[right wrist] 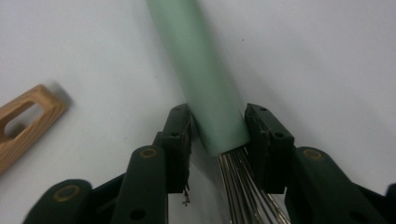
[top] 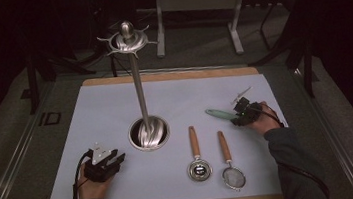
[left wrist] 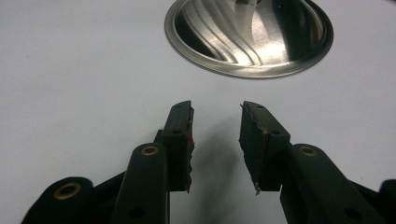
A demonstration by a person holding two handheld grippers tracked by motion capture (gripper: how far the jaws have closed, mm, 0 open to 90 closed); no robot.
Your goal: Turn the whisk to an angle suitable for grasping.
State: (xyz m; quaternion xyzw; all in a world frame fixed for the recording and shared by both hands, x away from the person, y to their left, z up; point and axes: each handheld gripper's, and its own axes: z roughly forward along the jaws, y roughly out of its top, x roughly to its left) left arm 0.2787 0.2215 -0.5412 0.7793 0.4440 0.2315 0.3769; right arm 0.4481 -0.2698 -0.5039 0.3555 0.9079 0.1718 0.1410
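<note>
My right tool (right wrist: 217, 123) clamps the whisk (right wrist: 205, 84) right of the stand (top: 148, 133); my left tool (left wrist: 215, 135) gapes, holding nothing.

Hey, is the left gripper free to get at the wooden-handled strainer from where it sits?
Probably yes: the left gripper has open, empty jaws, and only bare mat and the wooden-handled scoop lie before the strainer.

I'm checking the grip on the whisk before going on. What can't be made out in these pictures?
- Whisk wires: right gripper view, cut off by the bottom edge between the fingers.
- Whisk handle's far end: same view, cut off by the top edge.
- Stand pole: left gripper view, cut off by the top edge.
- Strainer mesh: high view, too small.
</note>
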